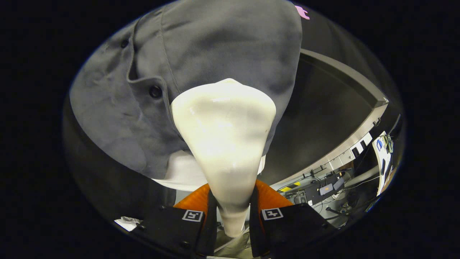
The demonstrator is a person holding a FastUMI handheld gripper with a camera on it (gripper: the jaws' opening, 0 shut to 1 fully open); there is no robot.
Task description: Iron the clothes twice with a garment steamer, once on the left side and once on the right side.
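Observation:
A cream-white garment steamer point(224, 144) rises from between my two fingers, its narrow handle clamped by both of them and its wide head pointing ahead. My gripper point(233, 216) is shut on that handle. The steamer head rests against a grey buttoned shirt point(201, 54) that hangs just ahead of the fingers. It sits on the panel to the right of the button placket, beside a dark button point(155, 92). A white garment hem point(179, 172) shows below the grey shirt's lower edge, partly hidden by the steamer.
A metal frame bar point(355, 79) runs behind the shirt on the right. Below it lie cables and black equipment boxes point(320, 190) on the floor, and a white panel point(382, 158) stands at the far right.

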